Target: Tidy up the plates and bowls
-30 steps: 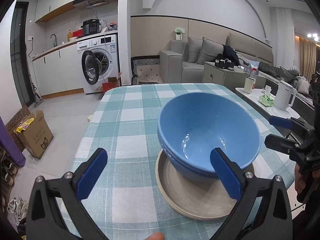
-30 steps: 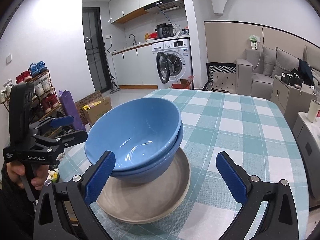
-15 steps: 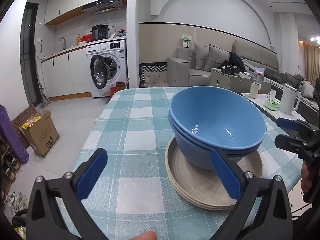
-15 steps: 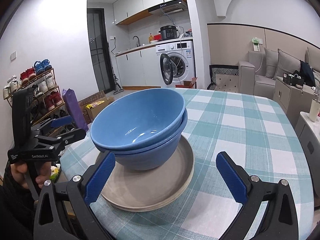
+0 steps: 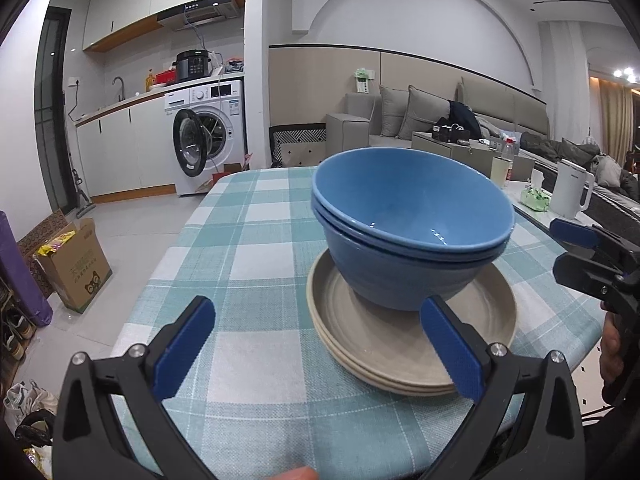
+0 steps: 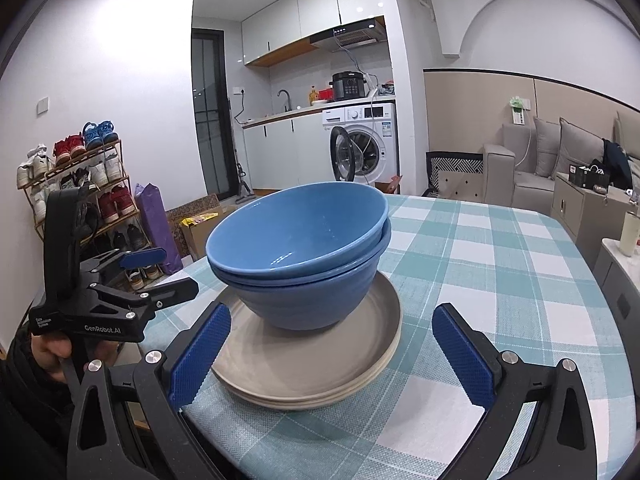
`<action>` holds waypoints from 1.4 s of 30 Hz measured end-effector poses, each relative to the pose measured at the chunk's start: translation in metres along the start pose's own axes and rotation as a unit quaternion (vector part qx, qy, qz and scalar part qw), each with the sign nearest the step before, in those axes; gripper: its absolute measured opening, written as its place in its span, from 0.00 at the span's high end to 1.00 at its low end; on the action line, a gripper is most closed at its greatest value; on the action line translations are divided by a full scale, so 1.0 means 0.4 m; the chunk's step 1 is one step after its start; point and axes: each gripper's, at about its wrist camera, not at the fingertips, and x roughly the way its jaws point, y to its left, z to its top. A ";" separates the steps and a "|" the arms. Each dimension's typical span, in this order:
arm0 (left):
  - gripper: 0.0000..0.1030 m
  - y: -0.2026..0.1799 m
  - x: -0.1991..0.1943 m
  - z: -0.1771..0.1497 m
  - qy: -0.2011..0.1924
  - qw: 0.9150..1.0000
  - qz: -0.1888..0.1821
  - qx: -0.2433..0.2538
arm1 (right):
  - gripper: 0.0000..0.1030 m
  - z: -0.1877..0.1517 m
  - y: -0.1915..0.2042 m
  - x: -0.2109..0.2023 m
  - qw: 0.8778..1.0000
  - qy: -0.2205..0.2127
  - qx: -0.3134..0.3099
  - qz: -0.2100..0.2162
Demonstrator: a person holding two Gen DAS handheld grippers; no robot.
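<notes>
Both cameras have dropped lower and backed off. Left gripper point(image 5: 316, 350) and right gripper point(image 6: 330, 354) hold nothing, fingers spread wide. Two nested blue bowls point(image 5: 408, 220) sit off-centre on stacked plates point(image 5: 404, 344) near the bench point(image 5: 248, 248) edge; a careless nudge could tip them off.
</notes>
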 end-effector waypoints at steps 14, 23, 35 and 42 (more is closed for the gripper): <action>0.00 -0.009 -0.008 -0.012 -0.010 1.000 -0.008 -0.008 | 0.01 -0.039 0.025 -0.003 1.000 -0.009 -0.022 -0.001; 0.00 -0.004 -0.008 -0.015 -0.011 1.000 -0.009 -0.010 | 0.01 -0.042 0.030 -0.008 1.000 -0.015 -0.025 0.004; 0.00 -0.007 -0.001 -0.022 -0.010 1.000 -0.009 -0.010 | 0.01 -0.042 0.033 -0.007 0.999 -0.018 -0.026 0.006; 0.00 -0.007 0.000 -0.023 -0.010 1.000 -0.009 -0.010 | 0.01 -0.044 0.033 -0.007 1.000 -0.017 -0.025 0.008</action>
